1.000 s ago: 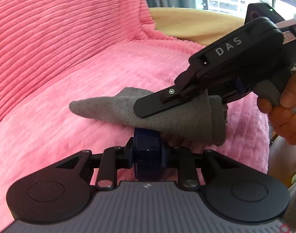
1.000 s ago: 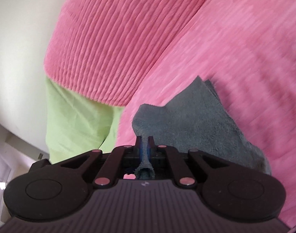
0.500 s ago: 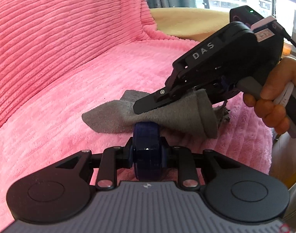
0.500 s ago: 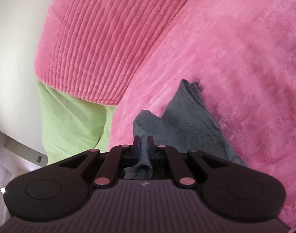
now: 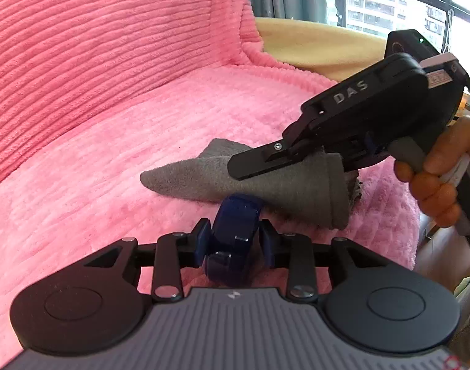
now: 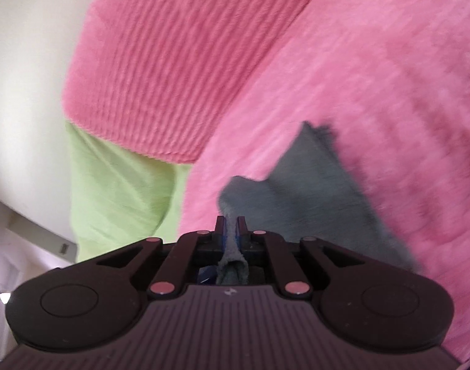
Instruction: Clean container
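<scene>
My left gripper (image 5: 235, 234) is shut on a small dark blue container (image 5: 235, 231), which sits tilted between its jaws, low over the pink sofa seat. My right gripper (image 6: 230, 228) is shut on a folded grey cloth (image 6: 315, 191). In the left wrist view the right gripper (image 5: 355, 151) comes in from the right, held by a hand, and the grey cloth (image 5: 265, 182) hangs from it and drapes over the top of the container. The container does not show in the right wrist view.
A pink ribbed blanket covers the sofa seat (image 5: 111, 169) and backrest (image 5: 96, 46). A yellow cushion (image 5: 312, 43) and a window lie behind. In the right wrist view a green cloth (image 6: 117, 191) and a white wall (image 6: 25, 61) are at the left.
The container has tilted to the right in my left gripper. My right gripper with the cloth has shifted back and forth over the container's top.
</scene>
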### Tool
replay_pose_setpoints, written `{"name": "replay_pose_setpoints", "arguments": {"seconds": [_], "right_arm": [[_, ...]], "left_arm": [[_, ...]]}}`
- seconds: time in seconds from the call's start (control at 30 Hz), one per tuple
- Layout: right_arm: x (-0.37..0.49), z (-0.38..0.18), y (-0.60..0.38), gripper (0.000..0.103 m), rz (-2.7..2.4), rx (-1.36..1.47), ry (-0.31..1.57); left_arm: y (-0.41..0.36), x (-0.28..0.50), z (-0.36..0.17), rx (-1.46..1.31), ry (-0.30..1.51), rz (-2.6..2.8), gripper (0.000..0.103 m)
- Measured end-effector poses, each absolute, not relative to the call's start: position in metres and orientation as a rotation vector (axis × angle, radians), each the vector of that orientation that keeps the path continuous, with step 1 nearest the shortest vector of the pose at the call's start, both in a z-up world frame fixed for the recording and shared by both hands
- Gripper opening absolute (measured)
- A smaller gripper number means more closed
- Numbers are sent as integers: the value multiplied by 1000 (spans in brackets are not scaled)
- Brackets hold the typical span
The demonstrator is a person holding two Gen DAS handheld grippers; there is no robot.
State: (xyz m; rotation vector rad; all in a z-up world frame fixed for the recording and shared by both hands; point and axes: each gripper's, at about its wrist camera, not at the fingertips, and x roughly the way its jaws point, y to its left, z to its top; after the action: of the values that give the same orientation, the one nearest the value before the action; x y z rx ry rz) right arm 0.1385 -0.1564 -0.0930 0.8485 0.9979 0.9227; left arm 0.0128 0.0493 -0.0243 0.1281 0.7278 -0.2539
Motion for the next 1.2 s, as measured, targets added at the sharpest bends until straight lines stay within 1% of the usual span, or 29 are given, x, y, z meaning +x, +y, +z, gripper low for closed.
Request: {"name": "replay_pose_setpoints", "arguments": {"seconds": [0.1, 0.17, 0.23, 0.33, 0.47, 0.6, 0.73, 0.83, 0.97, 1.03, 1.2], "right_arm": [[129, -83, -151, 5, 962, 815, 991], [119, -76, -147, 5, 968, 788, 971], [110, -70, -143, 5, 951, 736, 935], [105, -74, -141, 4, 919, 756, 916], [111, -86, -145, 2, 875, 813, 943], [115, -92, -147, 2, 859, 809, 959], [118, -94, -145, 2, 823, 756, 971], [119, -104, -142, 2, 778, 671, 1024], [119, -105, -146, 4, 808, 763, 1019], [119, -103, -145, 4, 814, 773, 1014], [119, -99, -152, 5, 803, 815, 974]], "left_arm": [[49, 7, -23, 134, 719, -260, 41], [47, 4, -23, 146, 713, -253, 34], [45, 2, -25, 158, 715, -244, 33], [42, 0, -28, 182, 708, -216, 32], [44, 3, -29, 173, 714, -207, 32], [44, 4, -30, 180, 714, -208, 32], [46, 3, -29, 174, 715, -212, 32], [50, 3, -26, 150, 716, -225, 31], [55, 9, -24, 119, 734, -224, 31], [59, 11, -21, 93, 726, -234, 34], [53, 22, -21, 97, 699, -250, 32]]}}
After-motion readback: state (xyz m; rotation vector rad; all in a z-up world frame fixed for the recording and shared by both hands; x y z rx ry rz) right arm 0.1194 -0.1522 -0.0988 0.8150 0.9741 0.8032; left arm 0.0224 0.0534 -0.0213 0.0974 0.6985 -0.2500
